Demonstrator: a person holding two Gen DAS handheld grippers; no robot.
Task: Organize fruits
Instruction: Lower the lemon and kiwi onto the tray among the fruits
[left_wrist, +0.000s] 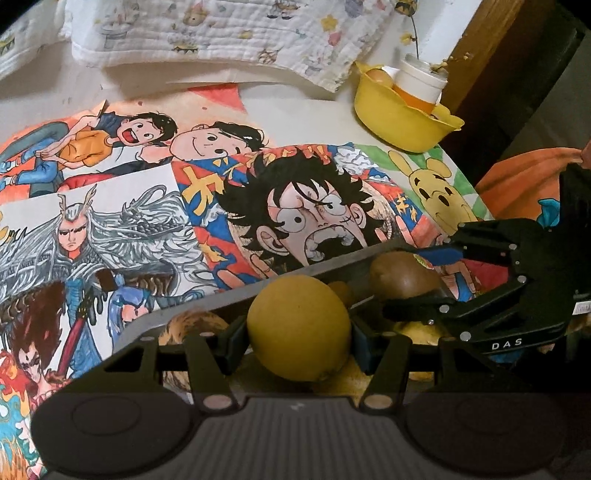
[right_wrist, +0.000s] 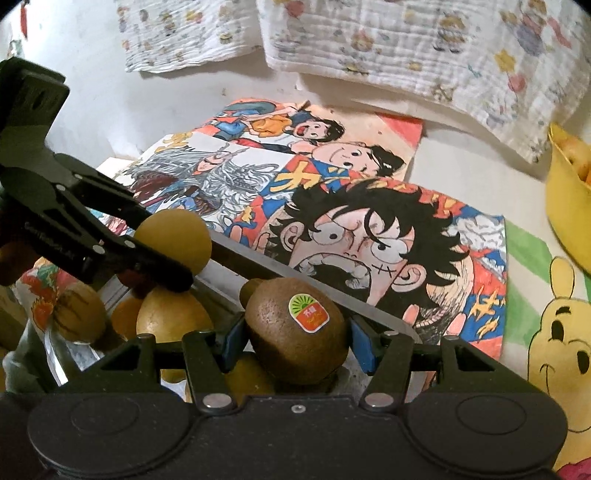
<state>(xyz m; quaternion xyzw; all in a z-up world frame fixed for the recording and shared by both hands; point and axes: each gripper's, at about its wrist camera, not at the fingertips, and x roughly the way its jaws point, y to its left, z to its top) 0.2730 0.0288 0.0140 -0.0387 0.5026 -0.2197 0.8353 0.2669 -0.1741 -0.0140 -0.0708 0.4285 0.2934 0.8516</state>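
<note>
My left gripper (left_wrist: 300, 345) is shut on a yellow lemon (left_wrist: 299, 325), its blue pads pressing on both sides. My right gripper (right_wrist: 295, 345) is shut on a brown kiwi (right_wrist: 291, 332) that bears a round sticker. Both fruits hang just above a metal tray (right_wrist: 295, 277) holding several more fruits, among them another lemon (right_wrist: 170, 321). From the left wrist view the right gripper (left_wrist: 417, 280) shows at the right with the kiwi (left_wrist: 400, 275). From the right wrist view the left gripper (right_wrist: 166, 243) shows at the left with the lemon (right_wrist: 173, 240).
A yellow bowl (left_wrist: 399, 118) with fruit and a white jar stands at the back right, also at the right edge as the bowl (right_wrist: 569, 210). Cartoon drawings (left_wrist: 147, 206) cover the table. Patterned cloths (right_wrist: 406, 48) hang at the back. An orange object (left_wrist: 524, 184) lies far right.
</note>
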